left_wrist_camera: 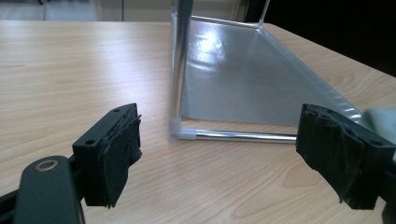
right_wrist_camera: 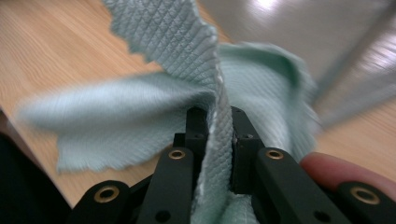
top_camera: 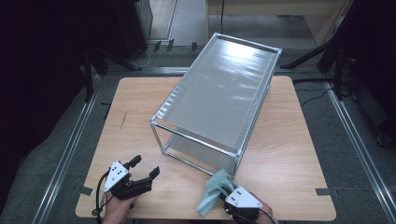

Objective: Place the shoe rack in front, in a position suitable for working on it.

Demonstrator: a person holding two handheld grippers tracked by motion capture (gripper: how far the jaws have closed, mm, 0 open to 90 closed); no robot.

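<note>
Wooden bench (top_camera: pixel 140 112) carries a fabric-sided metal rack (top_camera: pixel 219 88), its near corner just beyond the right tool (right_wrist_camera: pixel 215 135) clamped on a green cloth (right_wrist_camera: pixel 177 37); left tool (top_camera: pixel 144 166) gapes empty.

pale green waffle-weave cloth (right_wrist_camera: pixel 187 56), silver rack (top_camera: pixel 219 93)

no text, label, brand, number or sign can be read on anything in the pictures.
</note>
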